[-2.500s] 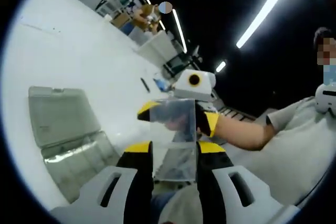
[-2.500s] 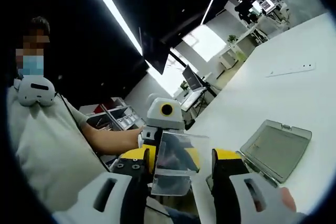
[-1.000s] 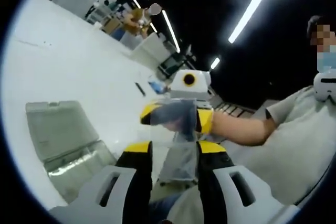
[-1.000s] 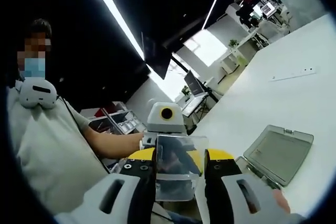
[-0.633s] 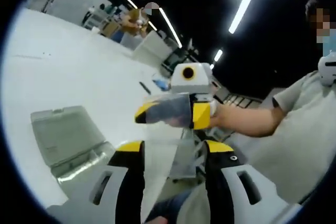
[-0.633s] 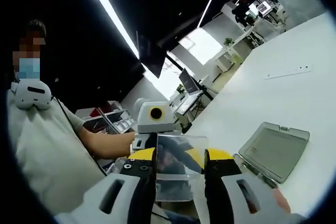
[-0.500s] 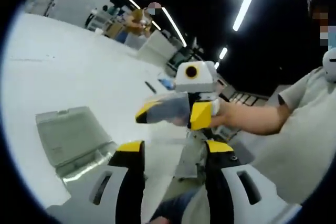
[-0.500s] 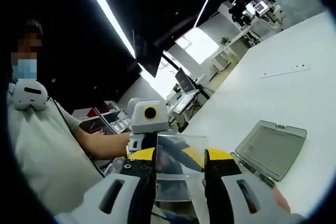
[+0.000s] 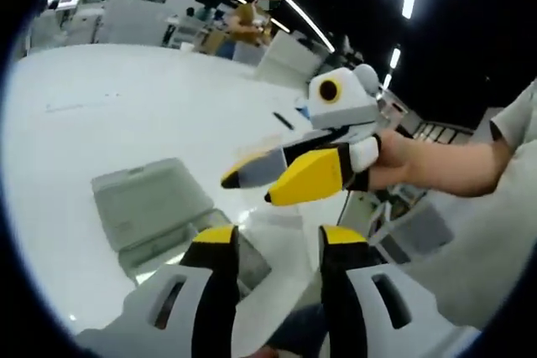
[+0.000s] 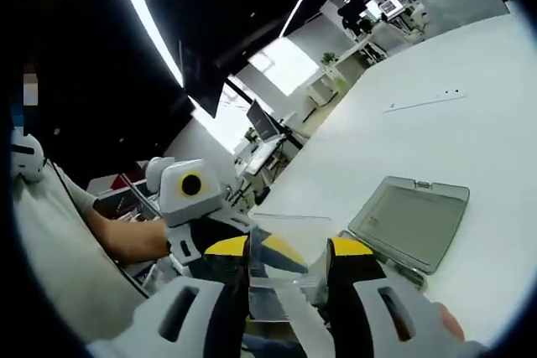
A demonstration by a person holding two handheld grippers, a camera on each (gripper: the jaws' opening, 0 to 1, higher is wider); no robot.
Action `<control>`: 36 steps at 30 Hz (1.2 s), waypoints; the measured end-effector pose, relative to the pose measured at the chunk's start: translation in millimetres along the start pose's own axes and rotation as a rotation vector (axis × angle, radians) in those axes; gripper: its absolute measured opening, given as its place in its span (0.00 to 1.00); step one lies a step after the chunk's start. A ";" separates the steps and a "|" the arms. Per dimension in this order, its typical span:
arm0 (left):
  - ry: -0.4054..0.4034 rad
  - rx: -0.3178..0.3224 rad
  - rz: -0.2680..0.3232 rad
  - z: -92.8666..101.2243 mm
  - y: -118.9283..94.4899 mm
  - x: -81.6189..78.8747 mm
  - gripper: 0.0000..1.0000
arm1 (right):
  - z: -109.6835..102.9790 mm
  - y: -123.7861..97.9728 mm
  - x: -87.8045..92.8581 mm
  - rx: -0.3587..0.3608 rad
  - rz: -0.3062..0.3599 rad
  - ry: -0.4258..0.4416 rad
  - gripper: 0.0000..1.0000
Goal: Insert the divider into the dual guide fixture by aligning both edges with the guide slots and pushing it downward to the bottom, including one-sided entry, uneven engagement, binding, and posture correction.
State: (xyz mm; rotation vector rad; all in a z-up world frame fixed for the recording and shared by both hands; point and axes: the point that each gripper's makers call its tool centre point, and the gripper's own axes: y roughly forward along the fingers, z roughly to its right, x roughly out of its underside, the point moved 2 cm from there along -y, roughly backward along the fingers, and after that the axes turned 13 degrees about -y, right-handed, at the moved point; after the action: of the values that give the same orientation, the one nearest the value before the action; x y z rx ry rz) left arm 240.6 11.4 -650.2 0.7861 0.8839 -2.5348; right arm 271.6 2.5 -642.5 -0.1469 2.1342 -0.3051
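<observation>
The white table (image 9: 109,115) takes up the left and centre of the left gripper view and the right half of the right gripper view (image 10: 470,157). On it lies the clear plastic fixture box (image 9: 155,207), lid swung open and flat, at centre left of the left gripper view and at lower right of the right gripper view (image 10: 407,224). A person in a grey shirt (image 9: 495,232) fills the right edge of the left gripper view and the lower left of the right gripper view, forearm bare. The left gripper (image 9: 273,245) rises from the bottom centre of its own view with its yellow-tipped jaws parted and nothing between them; the table and box edge show through the gap. The right gripper (image 9: 252,184) enters the left gripper view from the right, at centre, held in the person's hand (image 9: 394,157), its jaws pointing left. In the right gripper view the right gripper (image 10: 289,253) stands at bottom centre, jaws closed in on the divider (image 10: 289,270), a clear plastic sheet held between them, its top edge just above the yellow tips and left of the box. In the left gripper view the divider is too faint to make out. The left gripper (image 10: 222,249) appears at lower left of the right gripper view, just beside the divider; whether it touches the sheet I cannot tell.
</observation>
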 end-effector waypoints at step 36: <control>-0.025 -0.359 -0.017 -29.1 8.9 12.8 0.11 | 13.4 16.7 16.0 0.203 -0.046 0.105 0.31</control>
State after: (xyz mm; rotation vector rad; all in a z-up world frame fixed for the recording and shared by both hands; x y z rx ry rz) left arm 246.1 22.0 -681.0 0.6325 1.2923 -2.2960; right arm 274.3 12.9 -667.0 -0.0639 2.1903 -0.5645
